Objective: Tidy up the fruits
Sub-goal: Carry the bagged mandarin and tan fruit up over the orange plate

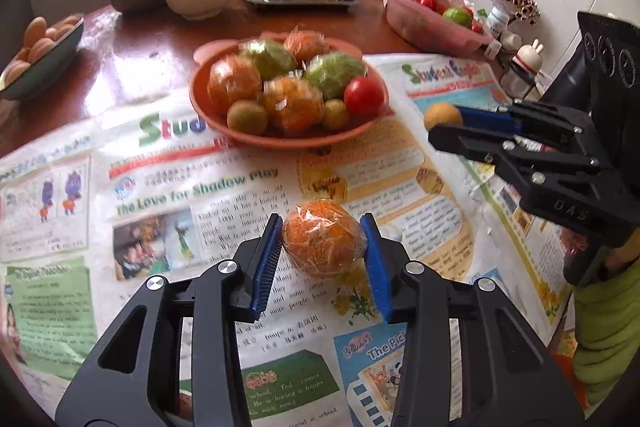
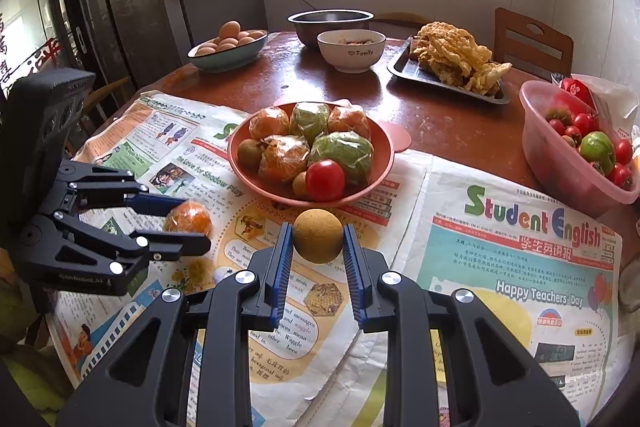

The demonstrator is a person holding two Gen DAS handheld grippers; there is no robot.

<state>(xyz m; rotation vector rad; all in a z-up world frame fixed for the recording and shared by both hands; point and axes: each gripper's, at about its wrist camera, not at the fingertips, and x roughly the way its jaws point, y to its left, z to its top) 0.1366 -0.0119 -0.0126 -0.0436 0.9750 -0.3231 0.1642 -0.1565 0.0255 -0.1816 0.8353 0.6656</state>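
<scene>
A terracotta fruit bowl (image 1: 208, 115) (image 2: 240, 171) holds several wrapped oranges, green fruits, kiwis and a red tomato. My left gripper (image 1: 322, 237) is shut on a plastic-wrapped orange (image 1: 323, 245), which rests on the newspaper; it also shows in the right wrist view (image 2: 188, 219) between the left gripper's fingers (image 2: 176, 245). My right gripper (image 2: 316, 243) is shut on a round tan fruit (image 2: 318, 235) just in front of the bowl; in the left wrist view this fruit (image 1: 442, 115) sits at the right gripper's fingertips (image 1: 444, 139).
Newspapers (image 2: 520, 267) cover the near table. A pink basin of tomatoes (image 2: 552, 155) stands right. A bowl of eggs (image 2: 228, 55), a steel bowl (image 2: 330, 23), a white bowl (image 2: 352, 53) and a tray of fried food (image 2: 404, 69) stand behind. A chair (image 2: 532, 43) is beyond.
</scene>
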